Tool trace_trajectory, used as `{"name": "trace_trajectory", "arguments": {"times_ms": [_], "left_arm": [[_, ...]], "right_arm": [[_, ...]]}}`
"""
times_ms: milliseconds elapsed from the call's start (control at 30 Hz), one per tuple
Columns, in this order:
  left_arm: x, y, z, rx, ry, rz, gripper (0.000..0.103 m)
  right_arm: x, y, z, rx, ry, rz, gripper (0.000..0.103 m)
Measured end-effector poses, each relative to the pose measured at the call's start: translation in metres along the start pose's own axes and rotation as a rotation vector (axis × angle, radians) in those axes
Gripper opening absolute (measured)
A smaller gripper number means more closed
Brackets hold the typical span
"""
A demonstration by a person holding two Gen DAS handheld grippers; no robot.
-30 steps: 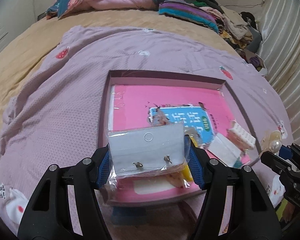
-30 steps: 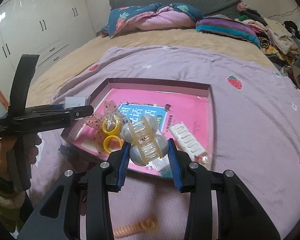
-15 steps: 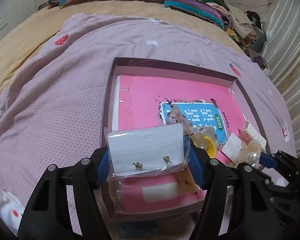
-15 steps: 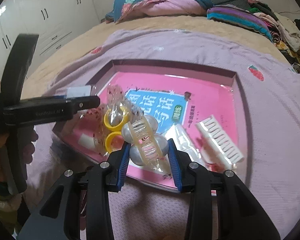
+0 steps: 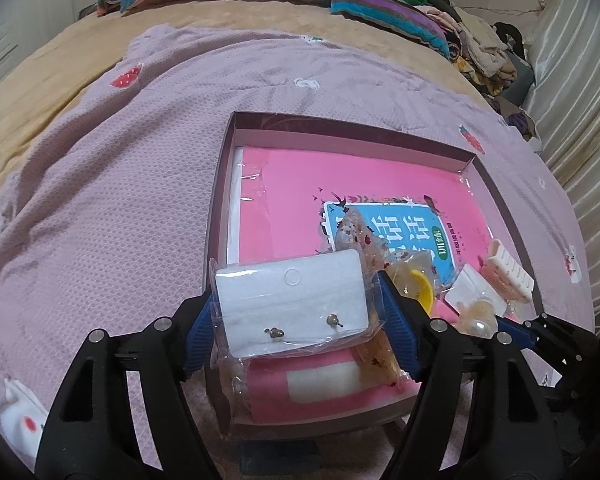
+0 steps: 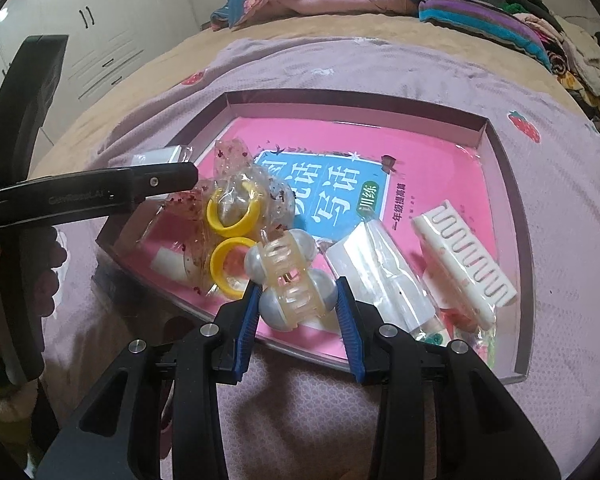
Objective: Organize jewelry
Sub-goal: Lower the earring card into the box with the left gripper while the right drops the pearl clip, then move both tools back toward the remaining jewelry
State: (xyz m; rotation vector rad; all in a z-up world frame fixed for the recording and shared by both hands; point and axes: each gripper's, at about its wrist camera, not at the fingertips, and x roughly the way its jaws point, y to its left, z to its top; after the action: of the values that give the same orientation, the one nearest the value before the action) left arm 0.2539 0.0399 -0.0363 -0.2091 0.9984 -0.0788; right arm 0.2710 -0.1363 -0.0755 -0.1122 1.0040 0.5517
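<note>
Over the last second we have carried both tools forward over the tray: left tool clamps the earring card at lower centre, right tool clamps the pearl clip above the tray's near edge, so both look ready to drop in.

The far half of the box is open: only the pink book lies flat there, so a claw can pass over it. The near part is crowded by the yellow rings in a bag, a clear packet and the white comb. The left claw stands over the near left corner. Around the box, the purple blanket is free.
</note>
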Motion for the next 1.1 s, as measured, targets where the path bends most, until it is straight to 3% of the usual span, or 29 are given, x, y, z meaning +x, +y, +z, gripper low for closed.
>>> {"name": "trace_trajectory", "arguments": {"times_ms": [100, 467, 700, 1100], "left_arm": [[-0.004, -0.001, 0.0, -0.001, -0.007, 0.003, 0.068], [-0.03, -0.002, -0.002, -0.013, -0.049, 0.019, 0.08], [-0.06, -0.003, -0.007, -0.029, -0.088, 0.018, 0.09], [-0.11, -0.008, -0.017, -0.037, -0.164, -0.001, 0.093]], "right_arm": [[-0.007, -0.004, -0.002, 0.021, -0.015, 0.008, 0.039], [-0.064, -0.018, -0.01, 0.103, -0.139, 0.005, 0.076], [-0.098, -0.027, -0.016, 0.144, -0.199, -0.009, 0.079], [-0.15, -0.021, -0.027, 0.143, -0.292, -0.03, 0.079]]}}
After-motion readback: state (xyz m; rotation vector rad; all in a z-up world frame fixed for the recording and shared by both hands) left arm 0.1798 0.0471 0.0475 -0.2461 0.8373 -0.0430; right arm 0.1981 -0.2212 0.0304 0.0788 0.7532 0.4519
